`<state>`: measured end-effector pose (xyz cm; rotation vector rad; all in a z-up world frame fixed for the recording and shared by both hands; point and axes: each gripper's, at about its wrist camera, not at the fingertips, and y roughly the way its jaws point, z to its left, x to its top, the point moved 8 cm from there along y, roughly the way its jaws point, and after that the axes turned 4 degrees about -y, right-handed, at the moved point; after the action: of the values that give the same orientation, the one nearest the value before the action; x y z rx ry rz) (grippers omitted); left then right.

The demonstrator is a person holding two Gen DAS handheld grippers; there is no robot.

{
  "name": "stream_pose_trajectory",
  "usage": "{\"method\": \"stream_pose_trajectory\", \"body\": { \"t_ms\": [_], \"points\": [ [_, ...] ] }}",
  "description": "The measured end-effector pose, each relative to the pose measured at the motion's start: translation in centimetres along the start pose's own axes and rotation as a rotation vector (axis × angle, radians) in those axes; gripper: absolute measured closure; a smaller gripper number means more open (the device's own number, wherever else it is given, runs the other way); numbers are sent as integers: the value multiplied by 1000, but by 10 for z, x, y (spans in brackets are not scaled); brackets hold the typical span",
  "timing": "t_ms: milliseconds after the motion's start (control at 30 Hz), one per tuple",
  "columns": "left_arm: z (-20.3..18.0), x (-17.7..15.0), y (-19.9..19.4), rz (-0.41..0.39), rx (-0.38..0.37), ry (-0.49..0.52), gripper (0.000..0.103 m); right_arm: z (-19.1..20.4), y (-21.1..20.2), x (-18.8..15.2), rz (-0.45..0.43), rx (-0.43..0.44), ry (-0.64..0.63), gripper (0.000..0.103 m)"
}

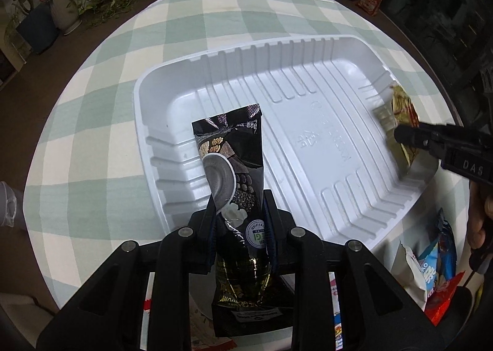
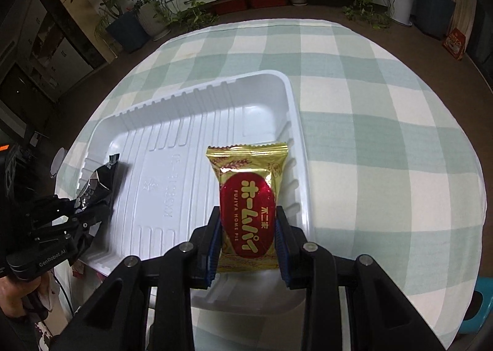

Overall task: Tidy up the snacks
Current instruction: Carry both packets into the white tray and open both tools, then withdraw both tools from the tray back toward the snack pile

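Left wrist view: the left tool (image 1: pixel 240 227) grips a black sachet (image 1: pixel 229 163) over the white tray (image 1: pixel 308 141), at its near-left wall. The right tool (image 2: pixel 249 237) clamps a gold pie packet (image 2: pixel 246 196) (red oval label) above the tray's right side.

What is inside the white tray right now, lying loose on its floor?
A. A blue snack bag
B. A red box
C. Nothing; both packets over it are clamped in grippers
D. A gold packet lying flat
C: the white tray floor is bare; the black packet sits in the left gripper, the gold packet in the right gripper.
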<state>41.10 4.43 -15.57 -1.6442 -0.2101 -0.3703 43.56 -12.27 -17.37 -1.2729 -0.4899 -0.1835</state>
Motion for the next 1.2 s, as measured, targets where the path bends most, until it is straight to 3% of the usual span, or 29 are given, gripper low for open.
{"method": "stream_pose_trajectory", "body": {
  "t_ms": [300,433,533,667,800,867,1000,1133,1200],
  "points": [
    [-3,2,1,-29,-18,-33,76,1,0,-17,28,-16,-10,65],
    [-6,7,-8,-66,-22,-31,74,-1,-7,-17,16,-4,24,52],
    [-6,12,-19,-104,-39,-45,36,1,-18,-13,-14,-5,20,47],
    [-3,13,-38,-132,-48,-64,32,4,-39,-9,-58,22,40,40],
    [0,5,-84,-216,-87,-74,22,1,-78,-9,-144,64,74,33],
    [2,-9,-113,-272,-115,-78,10,0,-108,-14,-203,100,90,25],
    [9,-56,-152,-344,-179,-108,1,-2,-168,-39,-335,183,136,10],
    [3,-123,-169,-406,-270,-116,0,1,-215,-88,-436,306,220,0],
    [-4,-160,-171,-414,-293,-129,0,8,-224,-114,-456,368,247,0]
  ]
}}
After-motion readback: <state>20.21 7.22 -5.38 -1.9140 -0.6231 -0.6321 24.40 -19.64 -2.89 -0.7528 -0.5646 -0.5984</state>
